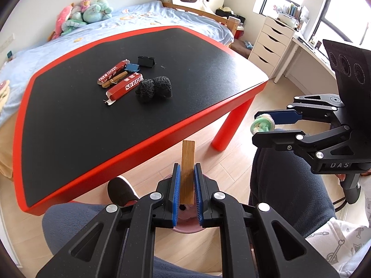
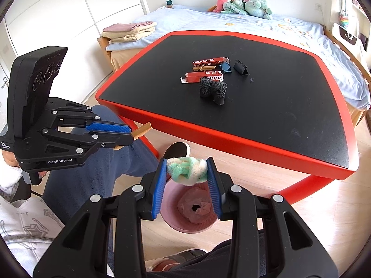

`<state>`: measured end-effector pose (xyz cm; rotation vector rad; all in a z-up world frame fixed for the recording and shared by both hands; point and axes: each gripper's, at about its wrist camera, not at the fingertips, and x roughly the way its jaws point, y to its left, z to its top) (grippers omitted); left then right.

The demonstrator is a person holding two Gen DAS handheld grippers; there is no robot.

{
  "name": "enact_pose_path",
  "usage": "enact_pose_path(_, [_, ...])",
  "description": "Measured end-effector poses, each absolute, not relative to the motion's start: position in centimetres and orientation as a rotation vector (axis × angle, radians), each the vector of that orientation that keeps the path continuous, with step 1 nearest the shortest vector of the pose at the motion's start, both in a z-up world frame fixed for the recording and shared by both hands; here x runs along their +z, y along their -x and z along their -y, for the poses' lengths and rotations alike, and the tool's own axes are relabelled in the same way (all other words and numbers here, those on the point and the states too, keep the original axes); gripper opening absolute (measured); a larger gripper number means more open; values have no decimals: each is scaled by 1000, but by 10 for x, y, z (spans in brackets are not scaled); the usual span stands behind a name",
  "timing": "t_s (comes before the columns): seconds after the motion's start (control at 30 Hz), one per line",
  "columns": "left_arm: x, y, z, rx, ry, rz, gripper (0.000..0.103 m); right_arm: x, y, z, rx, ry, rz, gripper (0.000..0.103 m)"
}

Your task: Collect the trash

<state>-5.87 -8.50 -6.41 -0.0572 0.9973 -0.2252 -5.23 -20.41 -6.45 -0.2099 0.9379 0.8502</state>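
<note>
**Operator:** Over the pink bin (image 2: 185,225) on the floor, I have both grippers loaded; my right gripper (image 2: 187,170) has its fingers (image 2: 160,185) pressed in on a fluffy green-and-white wad (image 2: 187,170), and the bin's mouth lies directly beneath it in the right wrist view; a drop from there looks to me like it lands inside.

**Observer:** And the left?

**Operator:** My left gripper (image 1: 187,185) holds a tan ribbed strip (image 1: 187,169); its fingers are drawn narrow around it, and the strip's long axis runs straight out along them, its far end sticking past the tips; only a sliver of the bin shows under that gripper, so I judge it sits nearer the bin's edge than the right one does.

**Observer:** So which goes first?

**Operator:** The right, I'd say; it is better centred; the left may want a nudge toward the middle, since a long strip released near the rim could tip out.

**Observer:** What remains on the counter (image 2: 255,129)?

**Operator:** Two red boxes (image 1: 126,86), two black rolls (image 1: 154,88), a black clip (image 1: 146,61) and a blue one (image 1: 132,67), clustered mid-counter, well apart from both grippers.
</note>
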Motion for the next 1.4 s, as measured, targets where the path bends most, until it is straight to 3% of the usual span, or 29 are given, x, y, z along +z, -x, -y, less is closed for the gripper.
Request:
enact_pose_path(0.23, [-65,62,88,-241,63,-1000,12,-66,54,205,860,211,-942,36])
enact_pose_path(0.27, [-65,62,88,-244,65,-998,16,-66,54,205,861,209,-941,38])
enact_pose_path(0.3, [-65,62,88,-250,65,-1001,18,-66,53,206,860,206,-944,49])
enact_pose_path(0.33, [-66,61,89,-249,60,-1004,28,-67,52,206,857,204,-943,58])
enact_pose_path(0.37, [-66,62,89,-245,57,-1001,52,-67,52,207,851,202,-942,76])
enact_pose_path(0.4, [-65,62,88,-238,60,-994,61,-67,51,209,844,196,-940,89])
enact_pose_path(0.47, [-64,63,84,-214,70,-974,87,-68,48,211,830,180,-945,95])
enact_pose_path(0.67, [-59,63,75,-161,60,-952,94,-77,45,210,802,181,-982,98])
enact_pose_path(1.4, [-42,45,50,-117,65,-918,95,-63,22,206,787,183,-966,99])
